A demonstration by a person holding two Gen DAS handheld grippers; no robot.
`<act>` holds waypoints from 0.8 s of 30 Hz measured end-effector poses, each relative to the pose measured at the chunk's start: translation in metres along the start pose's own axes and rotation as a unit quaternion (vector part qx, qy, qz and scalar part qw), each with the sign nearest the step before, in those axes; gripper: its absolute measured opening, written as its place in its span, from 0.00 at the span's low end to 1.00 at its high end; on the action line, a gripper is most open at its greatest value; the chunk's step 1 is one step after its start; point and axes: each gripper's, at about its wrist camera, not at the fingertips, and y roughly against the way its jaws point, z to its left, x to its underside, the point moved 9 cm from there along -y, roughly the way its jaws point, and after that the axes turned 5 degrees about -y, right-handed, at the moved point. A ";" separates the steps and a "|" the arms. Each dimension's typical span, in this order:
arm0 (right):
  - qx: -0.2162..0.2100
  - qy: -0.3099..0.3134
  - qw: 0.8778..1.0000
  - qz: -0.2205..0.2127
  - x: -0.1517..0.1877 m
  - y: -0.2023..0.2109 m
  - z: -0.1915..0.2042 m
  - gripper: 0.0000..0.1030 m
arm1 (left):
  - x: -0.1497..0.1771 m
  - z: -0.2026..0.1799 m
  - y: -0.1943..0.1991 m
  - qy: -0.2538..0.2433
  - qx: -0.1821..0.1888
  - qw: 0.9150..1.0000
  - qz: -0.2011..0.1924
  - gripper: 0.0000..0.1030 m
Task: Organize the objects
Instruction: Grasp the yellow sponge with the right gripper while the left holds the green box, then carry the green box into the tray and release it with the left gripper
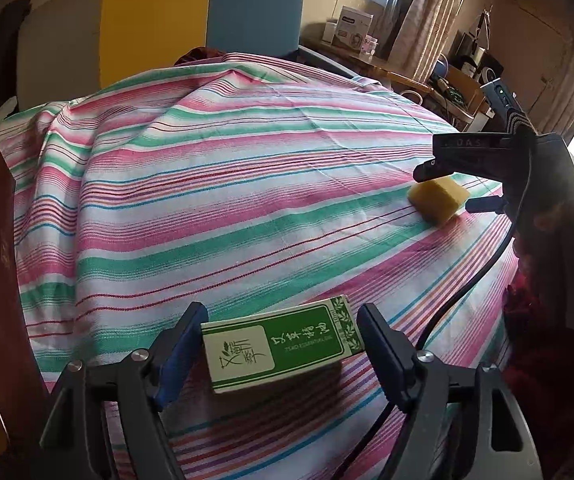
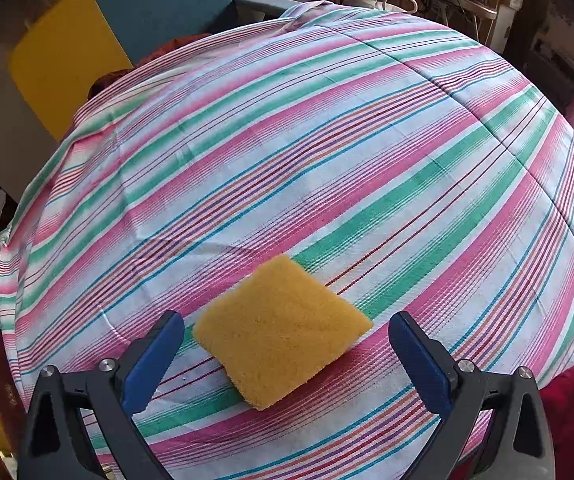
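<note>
Progress: early, by my read. Left gripper (image 1: 281, 344) spread wide around green box (image 1: 279, 342), near edge. Right gripper (image 2: 287, 354) likewise unclenched around yellow sponge (image 2: 281, 328), right side of striped cloth (image 1: 227, 184). Nothing grasped; both pickups remain.

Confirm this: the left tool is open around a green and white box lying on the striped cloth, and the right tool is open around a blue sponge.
One thing is off: the sponge is yellow, not blue, as the right wrist view shows. The rest holds: the left tool is open around the green and white box on the striped cloth, and the right tool is open.
</note>
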 end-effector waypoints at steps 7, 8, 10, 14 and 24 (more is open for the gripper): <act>0.002 0.032 0.999 0.013 0.005 -0.005 0.003 0.74 | 0.001 0.001 0.000 0.008 0.003 1.000 -0.002 0.77; 0.004 0.035 0.999 0.014 0.005 -0.006 0.002 0.73 | 0.001 0.001 0.000 0.009 0.002 1.000 -0.004 0.77; 0.005 0.034 0.999 0.016 0.006 -0.006 0.001 0.73 | 0.002 0.002 0.001 0.009 0.002 1.000 -0.005 0.77; 0.006 0.034 0.999 0.018 0.006 -0.004 0.009 0.73 | 0.002 0.003 0.000 0.009 0.005 1.000 -0.006 0.77; 0.009 0.039 0.999 0.018 0.009 -0.002 0.006 0.73 | 0.002 0.002 0.002 0.007 0.006 1.000 -0.013 0.77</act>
